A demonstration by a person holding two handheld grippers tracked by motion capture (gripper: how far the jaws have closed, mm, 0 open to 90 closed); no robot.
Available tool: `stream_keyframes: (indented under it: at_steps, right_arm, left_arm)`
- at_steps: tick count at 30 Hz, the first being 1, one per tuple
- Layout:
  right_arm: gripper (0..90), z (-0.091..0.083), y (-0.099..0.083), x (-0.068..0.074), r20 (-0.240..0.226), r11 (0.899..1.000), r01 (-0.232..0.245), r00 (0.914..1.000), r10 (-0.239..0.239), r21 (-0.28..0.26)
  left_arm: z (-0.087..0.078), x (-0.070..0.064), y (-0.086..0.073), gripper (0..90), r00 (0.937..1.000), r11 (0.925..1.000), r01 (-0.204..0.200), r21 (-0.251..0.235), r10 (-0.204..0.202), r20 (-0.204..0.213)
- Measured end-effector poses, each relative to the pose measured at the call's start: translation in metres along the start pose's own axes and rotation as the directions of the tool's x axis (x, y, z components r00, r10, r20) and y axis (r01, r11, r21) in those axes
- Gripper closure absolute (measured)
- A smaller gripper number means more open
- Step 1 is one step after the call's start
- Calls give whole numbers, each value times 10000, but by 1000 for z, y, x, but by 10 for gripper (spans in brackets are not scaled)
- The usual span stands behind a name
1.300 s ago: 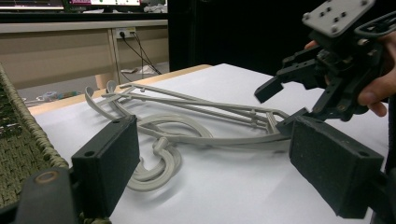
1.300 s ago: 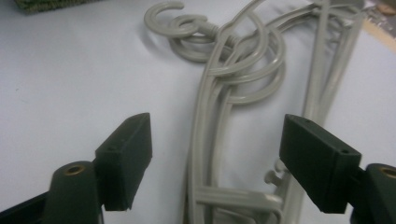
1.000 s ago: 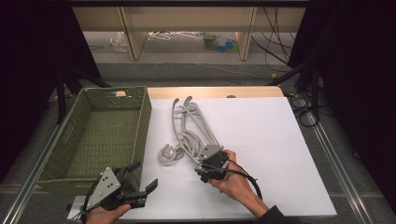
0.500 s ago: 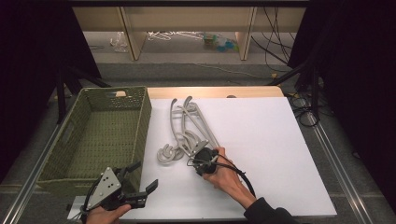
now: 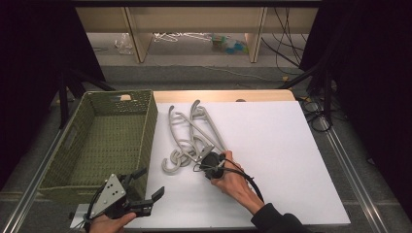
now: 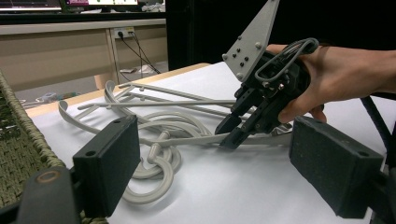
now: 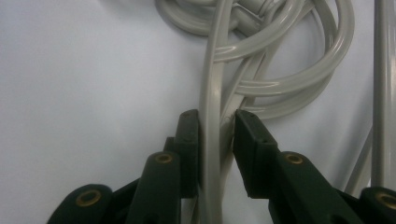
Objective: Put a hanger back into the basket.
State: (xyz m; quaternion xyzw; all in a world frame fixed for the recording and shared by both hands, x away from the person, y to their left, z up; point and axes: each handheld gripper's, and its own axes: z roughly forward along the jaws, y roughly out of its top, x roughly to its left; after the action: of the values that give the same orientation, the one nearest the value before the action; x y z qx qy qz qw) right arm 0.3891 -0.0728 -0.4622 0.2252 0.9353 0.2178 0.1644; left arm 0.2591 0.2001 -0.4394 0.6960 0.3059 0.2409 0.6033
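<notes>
Plainly the hangers (image 5: 194, 136) are light, stiff plastic, smooth enough to slip, and they lie tangled in a heap on the white table (image 5: 291, 160) just right of the green basket (image 5: 104, 145), their hooks overlapping at the near end. Because they interlock, lifting one will likely drag the others, so a hold on a straight bar near the hooks looks best, and that is where the right gripper (image 7: 217, 126) sits. Its jaws are narrowed around one pale bar: the left jaw seems to touch it, while a thin gap shows on the other side, so the pinch does not look fully closed. A firm squeeze should do no harm to such rigid plastic. The left gripper (image 5: 148, 187) hovers near the table's front edge beside the basket, jaws spread wide and holding nothing.
</notes>
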Motion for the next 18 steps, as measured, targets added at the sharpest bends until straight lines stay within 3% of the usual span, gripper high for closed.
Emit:
stream_keyframes:
  at_steps: [9,15,18]
  right_arm:
    - [802,-8,6,0,-84,9963,838,9965,-836,172]
    - [813,-9,6,-2,-261,9978,655,9975,-651,138]
    - [759,-5,7,-3,-154,9979,620,9980,-617,208]
  left_arm:
    - [0,0,0,163,10000,10000,8,46,-8,-40]
    - [0,0,0,163,10000,10000,-16,62,16,-30]
    - [0,0,0,163,10000,10000,-12,77,13,-32]
